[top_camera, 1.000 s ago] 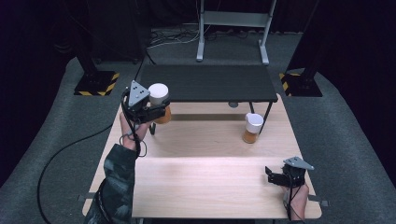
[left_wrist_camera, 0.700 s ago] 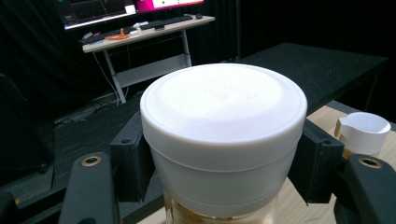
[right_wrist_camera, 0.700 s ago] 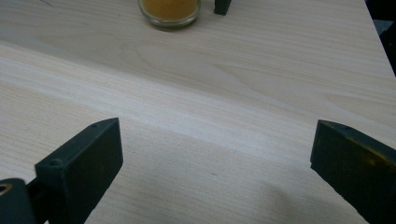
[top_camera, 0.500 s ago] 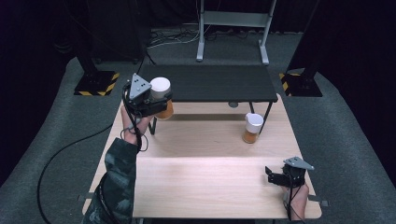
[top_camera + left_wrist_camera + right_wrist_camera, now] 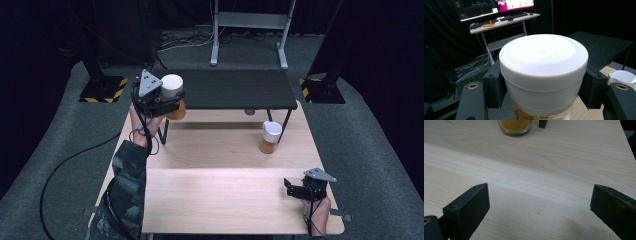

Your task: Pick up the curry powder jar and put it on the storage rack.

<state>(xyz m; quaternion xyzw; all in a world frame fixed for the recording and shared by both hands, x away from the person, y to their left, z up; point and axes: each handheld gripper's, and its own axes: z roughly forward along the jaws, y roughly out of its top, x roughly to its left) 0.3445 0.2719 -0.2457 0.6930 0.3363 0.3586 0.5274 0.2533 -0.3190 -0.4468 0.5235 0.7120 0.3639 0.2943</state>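
Left tongs (image 5: 167, 102) clamped on white-lidded glass jar of amber contents (image 5: 543, 75), raised at 10 o'clock by the black raised shelf (image 5: 235, 90).
Right tongs (image 5: 537, 212) apart, low over pale wooden desk (image 5: 225, 195) at 5 o'clock; second white-lidded amber jar (image 5: 270, 137) stands at 2 o'clock, near the shelf leg.

White-lidded jar (image 5: 172, 95) upright, claw-held
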